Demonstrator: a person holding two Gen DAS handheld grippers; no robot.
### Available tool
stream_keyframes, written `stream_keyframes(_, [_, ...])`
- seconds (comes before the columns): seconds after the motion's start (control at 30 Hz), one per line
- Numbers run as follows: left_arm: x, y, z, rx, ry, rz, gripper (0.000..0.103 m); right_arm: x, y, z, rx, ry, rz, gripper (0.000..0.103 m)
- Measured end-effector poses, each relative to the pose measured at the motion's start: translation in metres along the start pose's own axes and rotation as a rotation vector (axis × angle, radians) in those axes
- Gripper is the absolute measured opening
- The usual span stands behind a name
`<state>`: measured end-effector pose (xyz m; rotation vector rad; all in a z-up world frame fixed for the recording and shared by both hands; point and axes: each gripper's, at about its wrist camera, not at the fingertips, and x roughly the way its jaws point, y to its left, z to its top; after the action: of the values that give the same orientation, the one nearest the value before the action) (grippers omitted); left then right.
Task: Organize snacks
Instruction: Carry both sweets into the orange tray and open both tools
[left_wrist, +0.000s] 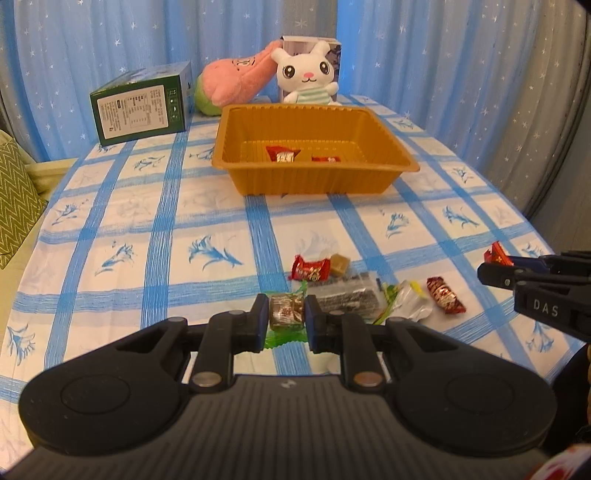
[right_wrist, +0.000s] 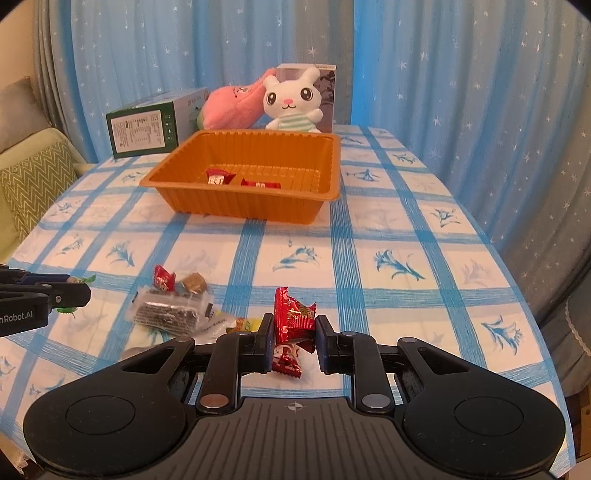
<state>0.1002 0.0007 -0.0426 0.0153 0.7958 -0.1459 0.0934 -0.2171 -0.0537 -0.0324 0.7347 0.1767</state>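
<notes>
The left gripper (left_wrist: 287, 317) is pinching a brown candy with green wrapper ends (left_wrist: 286, 313) between its jaws. The right gripper (right_wrist: 294, 328) is clamping a red-wrapped candy (right_wrist: 294, 314), with another red candy (right_wrist: 287, 362) lying on the tablecloth (right_wrist: 388, 221) just below its jaws. Ahead of both jaws is sitting the orange tray (right_wrist: 207, 206), two red candies (right_wrist: 236, 180) inside. Loose snacks (left_wrist: 343, 299) are lying just right of the left jaws.
</notes>
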Motion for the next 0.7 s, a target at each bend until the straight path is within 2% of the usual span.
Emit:
stream_keyframes(0.33, [-0.002,-0.003,0.023,-0.015,-0.014,-0.024,0.018,0.001,-0.003,0.017,0.016,0.002,0.03,0.023])
stream_keyframes(0.7, [0.02,-0.004,0.068,0.001,-0.021,-0.033,0.018,0.023,-0.016,0.061,0.035,0.017,0.059,0.023])
